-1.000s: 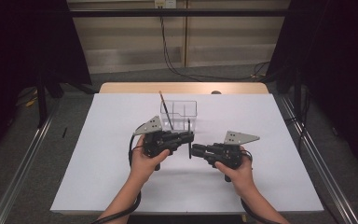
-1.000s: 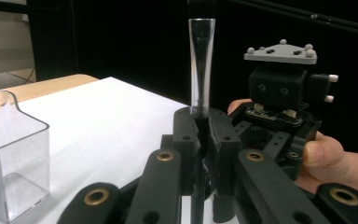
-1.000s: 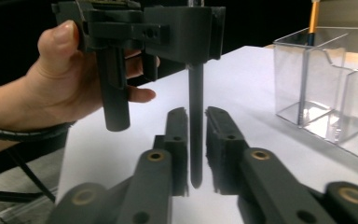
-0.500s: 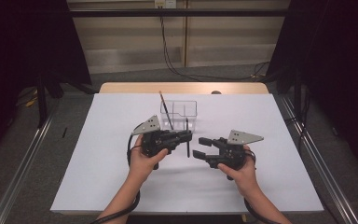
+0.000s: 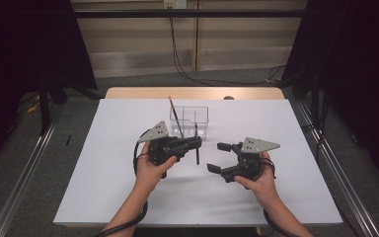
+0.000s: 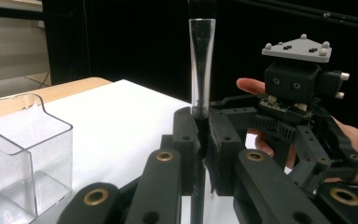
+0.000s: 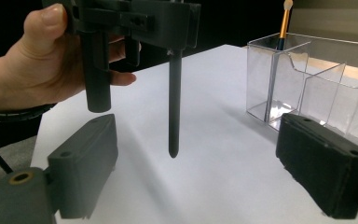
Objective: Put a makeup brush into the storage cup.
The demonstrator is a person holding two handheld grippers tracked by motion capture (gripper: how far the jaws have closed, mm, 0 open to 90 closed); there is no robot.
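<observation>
— What is the left tool [image 5: 196, 143] doing now?

— It is pinching a dark brush [image 5: 197, 148]. Its jaws are pressed together on the handle, and the brush stands upright between them, with the thin end pointing down above the white surface [image 5: 103, 187]. In the left gripper view the shiny upper part of the brush [image 6: 199, 70] rises straight up from the closed jaws.

— Does the brush touch the surface?

— I think no. In the right gripper view the pointed end of the brush [image 7: 173, 107] hangs a little above the white sheet, with free space under it.

— And the right tool [image 5: 219, 158]?

— Its jaws are spread wide and have just been opening. Nothing is between them. It is just beside the brush, on its right, and the jaws point toward the left tool. In the right gripper view the two black pads stand far apart and the brush hangs in the middle, farther away.

— Where is the clear box?

— The clear plastic holder [image 5: 200, 114] stands on the surface just behind the left tool, toward the far edge. It has several compartments. One other brush with a golden handle [image 5: 174, 114] leans in its left compartment, tilted to the left.

— Are the two hands close?

— They are near each other, at the middle of the surface, but not touching.
</observation>
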